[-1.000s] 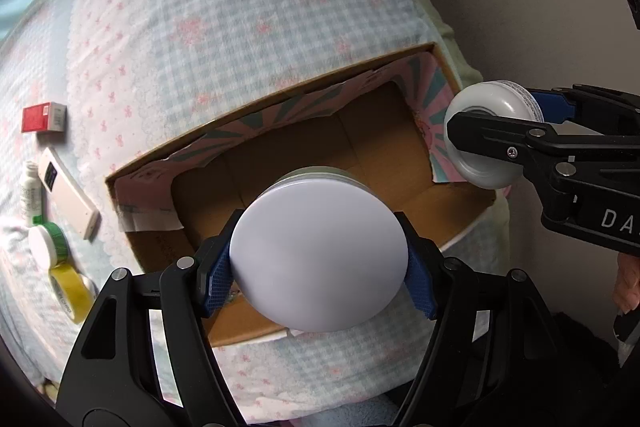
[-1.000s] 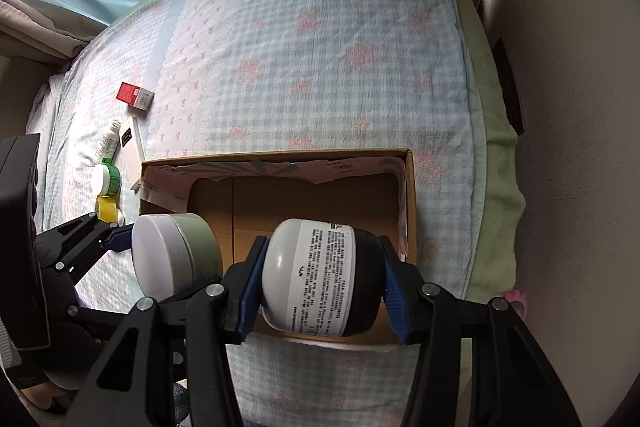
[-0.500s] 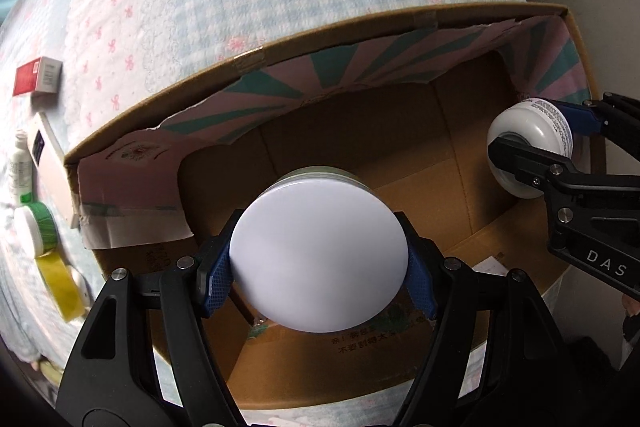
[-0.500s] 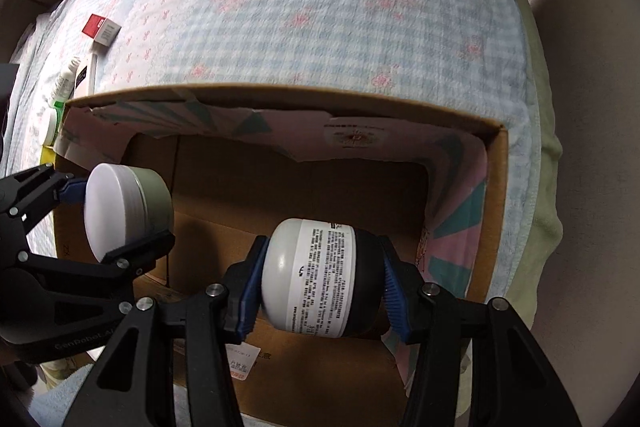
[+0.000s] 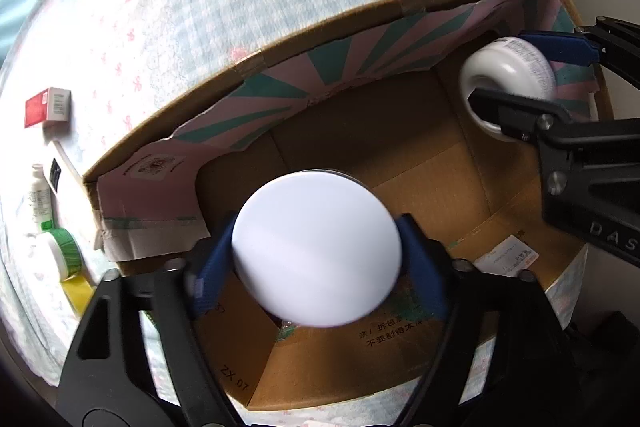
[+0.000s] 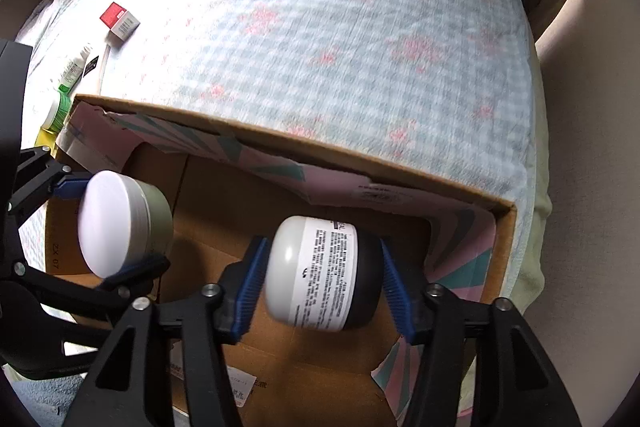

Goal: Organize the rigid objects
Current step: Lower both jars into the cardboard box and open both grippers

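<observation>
A: Status, left gripper (image 5: 316,259)?

B: Pointing down into the cardboard box (image 5: 320,15), jaws opening. White-lidded round jar (image 5: 316,251) is between the blue pads, but pads are blurred and look clear of its sides now, so not clamped. Jar's lid faces the cam, greenish-grey body behind it, seen from the right wrist cam.

A: Right gripper (image 6: 322,277)?

B: Same deal: inside the box, right side, jaws opening. Black-and-white jar (image 6: 320,275) w/ printed label lies sideways between the fingers (image 6: 250,283). Gaps show on both sides of it, so no grip.

A: Where are the jars relative to each other?

B: Round jar in the left part of the box, black-and-white one to the right, near the right wall. Well apart, both over the box floor; can't tell if either touches it.

A: Box itself?

B: Sits on a checked floral bedspread (image 6: 340,39), flaps folded in, pink/teal print on the inner lining.

A: Anything outside?

B: Left of the box on the bedspread: red-white carton (image 5: 47,107), small white bottle (image 5: 40,197), green-banded tub (image 5: 60,253), something yellow (image 5: 78,293) just near of it.
</observation>
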`<act>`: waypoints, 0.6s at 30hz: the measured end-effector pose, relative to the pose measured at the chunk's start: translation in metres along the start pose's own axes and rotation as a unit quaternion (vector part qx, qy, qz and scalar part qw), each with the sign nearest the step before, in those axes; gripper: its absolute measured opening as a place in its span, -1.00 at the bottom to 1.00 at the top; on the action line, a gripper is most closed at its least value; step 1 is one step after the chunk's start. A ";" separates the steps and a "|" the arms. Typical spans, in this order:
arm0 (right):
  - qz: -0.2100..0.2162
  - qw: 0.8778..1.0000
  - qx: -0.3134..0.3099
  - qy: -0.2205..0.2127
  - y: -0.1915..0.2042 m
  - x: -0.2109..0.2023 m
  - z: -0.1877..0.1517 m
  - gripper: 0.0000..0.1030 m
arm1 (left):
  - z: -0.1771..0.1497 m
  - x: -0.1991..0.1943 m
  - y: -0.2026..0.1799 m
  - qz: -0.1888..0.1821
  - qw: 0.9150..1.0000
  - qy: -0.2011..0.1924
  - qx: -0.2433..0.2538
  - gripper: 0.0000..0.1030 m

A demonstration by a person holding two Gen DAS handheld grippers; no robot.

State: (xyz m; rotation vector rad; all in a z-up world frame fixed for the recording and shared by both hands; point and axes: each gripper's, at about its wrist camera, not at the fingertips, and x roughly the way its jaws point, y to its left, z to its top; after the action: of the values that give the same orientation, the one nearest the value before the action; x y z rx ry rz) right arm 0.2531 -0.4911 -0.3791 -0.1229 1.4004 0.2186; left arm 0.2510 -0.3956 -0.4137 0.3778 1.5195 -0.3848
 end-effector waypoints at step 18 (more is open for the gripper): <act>0.041 0.992 0.111 -0.034 -0.022 -0.054 -0.012 1.00 | -0.022 -0.079 0.007 -0.011 0.998 -0.062 0.009 1.00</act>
State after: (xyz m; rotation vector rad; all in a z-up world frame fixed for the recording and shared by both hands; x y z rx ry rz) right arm 0.2384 -0.5189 -0.3284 0.1257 1.3543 0.1323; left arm 0.2335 -0.3784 -0.3352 0.3447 1.4006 -0.4328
